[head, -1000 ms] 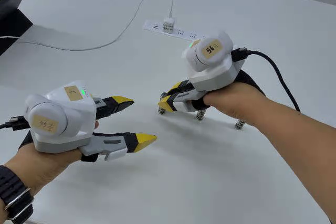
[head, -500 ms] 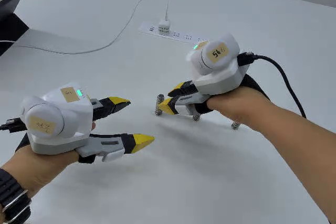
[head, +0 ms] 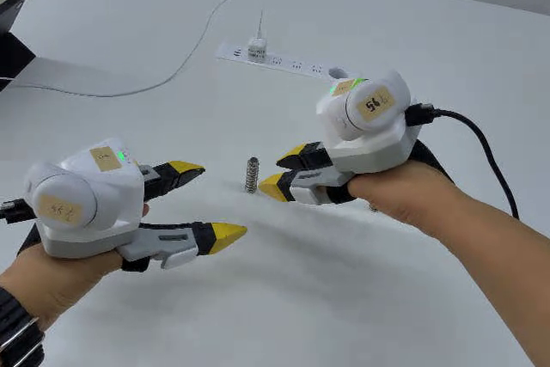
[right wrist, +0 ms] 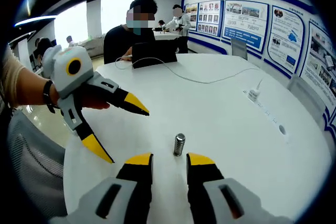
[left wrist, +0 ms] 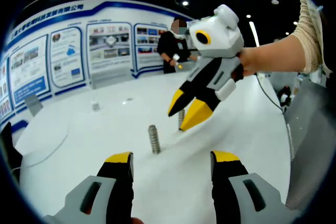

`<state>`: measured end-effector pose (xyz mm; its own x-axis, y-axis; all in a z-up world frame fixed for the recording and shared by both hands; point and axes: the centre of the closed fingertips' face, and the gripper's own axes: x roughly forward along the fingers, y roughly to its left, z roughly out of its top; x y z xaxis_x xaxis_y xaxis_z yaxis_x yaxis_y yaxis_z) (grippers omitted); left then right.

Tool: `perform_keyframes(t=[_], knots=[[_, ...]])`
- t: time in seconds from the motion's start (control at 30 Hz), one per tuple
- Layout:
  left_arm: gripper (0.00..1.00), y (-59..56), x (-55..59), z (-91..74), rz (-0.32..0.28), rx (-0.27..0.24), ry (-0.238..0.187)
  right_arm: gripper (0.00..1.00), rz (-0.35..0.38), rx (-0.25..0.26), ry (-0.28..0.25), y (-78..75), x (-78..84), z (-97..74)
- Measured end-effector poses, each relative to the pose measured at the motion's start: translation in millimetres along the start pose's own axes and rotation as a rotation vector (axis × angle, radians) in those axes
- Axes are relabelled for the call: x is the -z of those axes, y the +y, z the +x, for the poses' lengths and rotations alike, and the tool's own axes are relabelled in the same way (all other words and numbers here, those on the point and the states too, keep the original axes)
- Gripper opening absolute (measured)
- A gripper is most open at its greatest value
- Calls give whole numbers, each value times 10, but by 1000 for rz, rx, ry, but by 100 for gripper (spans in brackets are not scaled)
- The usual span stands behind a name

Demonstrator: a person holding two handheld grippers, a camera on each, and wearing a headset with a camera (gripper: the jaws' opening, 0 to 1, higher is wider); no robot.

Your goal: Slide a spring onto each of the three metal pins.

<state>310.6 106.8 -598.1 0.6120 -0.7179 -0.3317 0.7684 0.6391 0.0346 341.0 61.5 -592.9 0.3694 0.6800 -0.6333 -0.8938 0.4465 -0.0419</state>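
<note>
Right gripper [head: 277, 173] has drawn back from the upright spring [head: 252, 174] on the table [head: 361, 298], jaws slightly parted and empty, left gripper [head: 215, 198] wide open; the coil looks light and squashy, best pinched gently mid-length.

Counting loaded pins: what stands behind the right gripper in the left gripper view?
An upright spring shows between the right gripper's tips, partly covered by them. Whatever stands farther back is hidden by the gripper.

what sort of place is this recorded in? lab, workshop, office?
Probably an office exhibition hall or meeting area, not a workshop: a big white round table with a power strip, blue-trimmed display boards along the wall, and a seated person at another table behind.
</note>
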Motion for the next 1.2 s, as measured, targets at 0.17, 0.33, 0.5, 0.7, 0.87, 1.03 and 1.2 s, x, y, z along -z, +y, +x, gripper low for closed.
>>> perform_keyframes(t=[0.17,0.33,0.5,0.7,0.87,1.03,1.2], knots=[[61,-25,-9,-6,1,7,2,27,16,12,-15,15,74,-94],[63,-55,-28,4,1,15,3,27,37,22,-32,59,158,-212],[65,-83,-46,20,1,23,2,28,54,38,-31,62,273,-311],[67,-110,-68,18,-3,30,1,28,78,55,-44,59,354,-448],[69,-135,-58,6,-5,34,6,29,100,78,-51,43,455,-584],[71,-152,-65,-6,-7,36,5,30,125,107,-56,8,579,-749],[72,-169,-56,-7,-9,41,12,31,156,143,-67,-82,700,-914]])
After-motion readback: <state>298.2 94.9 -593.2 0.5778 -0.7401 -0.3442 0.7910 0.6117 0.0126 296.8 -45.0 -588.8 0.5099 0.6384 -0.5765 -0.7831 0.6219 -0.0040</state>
